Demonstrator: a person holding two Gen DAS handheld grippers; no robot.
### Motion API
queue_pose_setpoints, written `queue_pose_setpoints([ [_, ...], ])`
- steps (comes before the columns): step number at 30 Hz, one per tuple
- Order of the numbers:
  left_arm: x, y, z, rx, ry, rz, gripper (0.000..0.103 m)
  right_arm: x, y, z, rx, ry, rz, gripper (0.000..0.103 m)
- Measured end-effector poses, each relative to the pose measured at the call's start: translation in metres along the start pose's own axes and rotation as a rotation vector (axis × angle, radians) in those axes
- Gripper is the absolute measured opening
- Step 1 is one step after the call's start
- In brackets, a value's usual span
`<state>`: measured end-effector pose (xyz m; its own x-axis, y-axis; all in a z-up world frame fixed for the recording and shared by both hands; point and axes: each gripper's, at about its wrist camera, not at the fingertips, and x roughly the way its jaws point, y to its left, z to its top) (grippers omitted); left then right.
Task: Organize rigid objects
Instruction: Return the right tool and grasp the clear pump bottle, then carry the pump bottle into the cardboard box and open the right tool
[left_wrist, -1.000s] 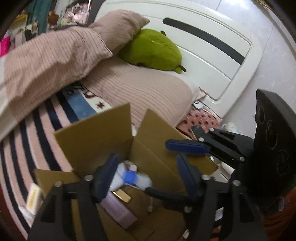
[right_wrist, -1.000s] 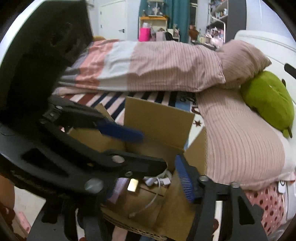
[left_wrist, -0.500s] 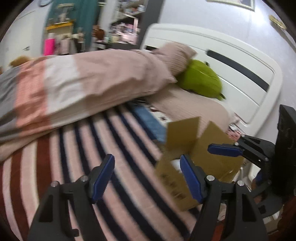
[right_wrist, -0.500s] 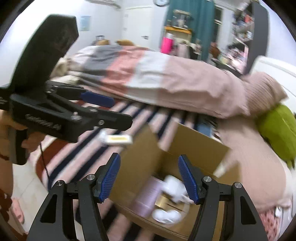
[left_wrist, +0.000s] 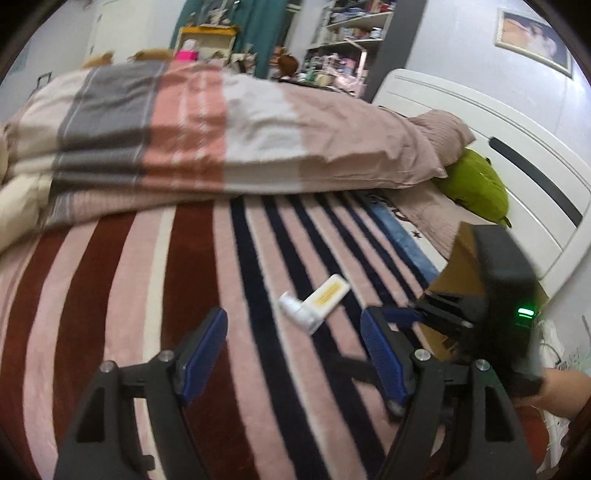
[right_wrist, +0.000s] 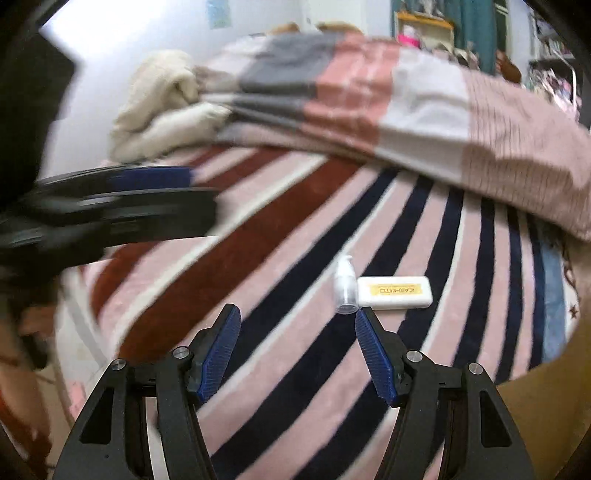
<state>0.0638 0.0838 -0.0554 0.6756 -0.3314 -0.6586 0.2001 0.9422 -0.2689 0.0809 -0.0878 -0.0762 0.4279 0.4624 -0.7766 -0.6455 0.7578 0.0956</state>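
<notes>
While apart on striped blanket (right_wrist: 280, 266): cardboard box (left_wrist: 456, 266), contents hidden.

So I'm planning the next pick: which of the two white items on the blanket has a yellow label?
The flat white case, lying beside the small clear-capped pump bottle, which has no label.

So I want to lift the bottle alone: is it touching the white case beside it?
Touching. The right wrist view shows the small bottle lying against the end of the white case, with no stripe of blanket visible between them.

Striped blanket (right_wrist: 280, 280) lies open before both claws; only small bottle (right_wrist: 345, 284) touching white case (right_wrist: 395, 292) interrupts it.
</notes>
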Motion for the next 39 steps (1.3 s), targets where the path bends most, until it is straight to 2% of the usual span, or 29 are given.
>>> queue_pose_setpoints([
  [4, 0.005, 0.019, -0.019, -0.062, 0.014, -0.005, 0.072, 0.054, -0.01, 0.002, -0.073, -0.013, -0.093, 0.058],
  [5, 0.007, 0.023, -0.023, -0.066, 0.022, 0.004, 0.072, 0.06, -0.012, 0.002, -0.067, -0.01, -0.092, 0.05],
  [8, 0.007, 0.028, -0.028, -0.085, 0.027, 0.011, 0.072, 0.087, -0.019, 0.003, -0.042, 0.02, -0.065, 0.045],
  [11, 0.007, 0.031, -0.033, -0.106, 0.03, -0.007, 0.072, 0.092, -0.018, 0.004, -0.063, -0.002, -0.061, 0.045],
  [13, 0.008, 0.029, -0.033, -0.101, 0.036, 0.0, 0.072, 0.096, -0.024, 0.004, 0.0, 0.016, 0.002, 0.045],
  [16, 0.005, 0.026, -0.033, -0.101, 0.032, 0.002, 0.072, 0.111, -0.024, 0.003, -0.005, 0.044, -0.011, 0.029],
  [20, 0.003, 0.024, -0.03, -0.104, 0.035, 0.012, 0.072, 0.108, -0.026, 0.003, 0.012, 0.031, -0.022, 0.02],
  [24, 0.007, 0.016, -0.026, -0.096, 0.053, -0.027, 0.072, 0.083, -0.022, -0.005, -0.01, 0.009, 0.004, 0.02],
  [27, 0.009, -0.006, -0.019, -0.066, 0.052, -0.12, 0.072, 0.043, -0.009, -0.008, -0.047, -0.04, 0.016, 0.02],
  [31, 0.005, -0.043, -0.006, -0.019, 0.036, -0.249, 0.07, -0.032, 0.013, -0.015, -0.101, -0.155, 0.042, 0.02],
  [32, 0.003, -0.056, 0.0, -0.005, 0.026, -0.278, 0.068, -0.047, 0.016, -0.017, -0.114, -0.178, 0.035, 0.02],
  [34, 0.001, -0.077, 0.009, 0.026, 0.022, -0.321, 0.054, -0.075, 0.017, -0.022, -0.118, -0.21, 0.015, 0.02],
  [36, 0.004, -0.101, 0.018, 0.063, 0.026, -0.366, 0.051, -0.095, 0.007, -0.027, -0.084, -0.222, -0.017, 0.02],
  [38, 0.012, -0.125, 0.027, 0.1, 0.034, -0.39, 0.047, -0.111, -0.008, -0.031, -0.045, -0.241, 0.001, 0.02],
  [39, 0.017, -0.136, 0.031, 0.107, 0.038, -0.417, 0.041, -0.119, -0.015, -0.034, -0.034, -0.253, -0.009, 0.02],
])
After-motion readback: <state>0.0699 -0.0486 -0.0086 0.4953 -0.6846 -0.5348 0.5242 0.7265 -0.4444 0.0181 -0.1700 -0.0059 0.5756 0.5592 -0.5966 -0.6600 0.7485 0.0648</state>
